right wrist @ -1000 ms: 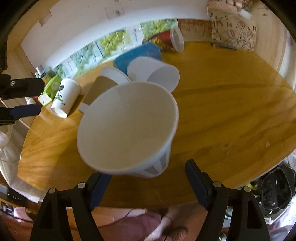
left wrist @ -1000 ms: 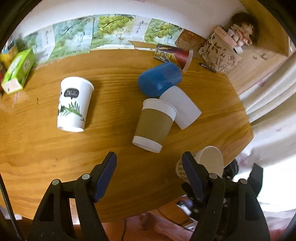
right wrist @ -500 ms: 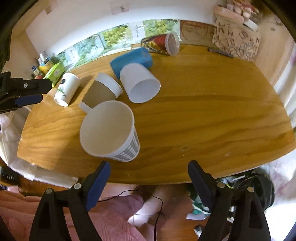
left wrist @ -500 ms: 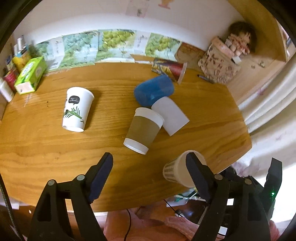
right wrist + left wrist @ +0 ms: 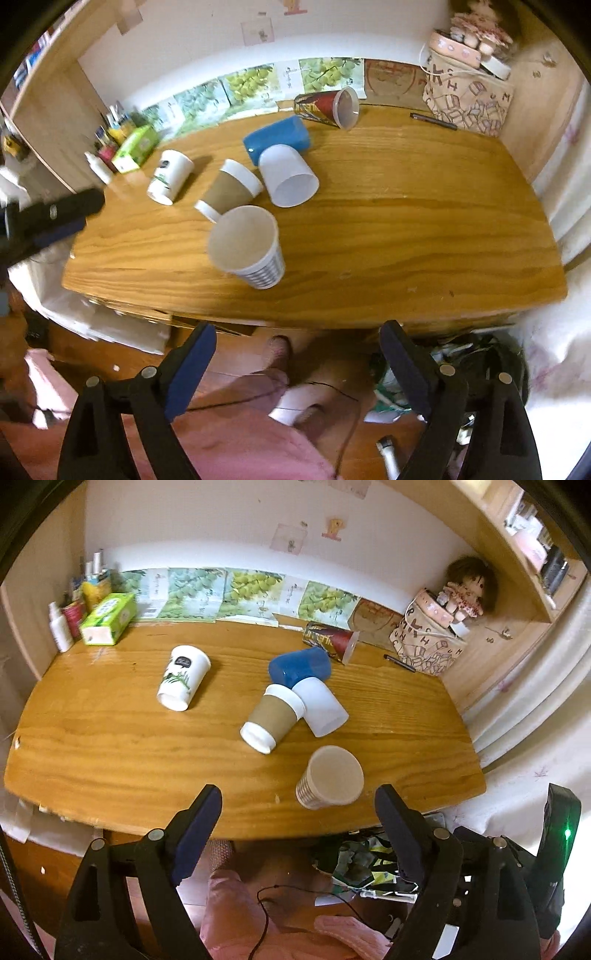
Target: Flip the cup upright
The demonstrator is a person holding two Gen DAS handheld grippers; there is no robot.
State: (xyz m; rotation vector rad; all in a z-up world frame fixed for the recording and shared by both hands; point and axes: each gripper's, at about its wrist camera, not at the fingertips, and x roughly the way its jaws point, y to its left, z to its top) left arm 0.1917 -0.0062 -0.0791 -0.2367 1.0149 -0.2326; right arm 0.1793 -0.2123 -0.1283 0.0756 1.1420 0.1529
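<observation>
Wooden table (image 5: pixel 110 753), long back edge against the wall. Green tissue box (image 5: pixel 108 618) at the back left corner, with a white bottle (image 5: pixel 59 627) just beside it at the left edge. Strip of grape-print panels (image 5: pixel 255 594) leans along the back edge. Fabric bag printed with letters (image 5: pixel 424 642) at the back right corner; a brown-haired doll (image 5: pixel 466 589) sits on top of it. Black pen (image 5: pixel 400 663) lies on the table near the bag's base.

Warm dim light — fisheye-warped, blurry edges
</observation>
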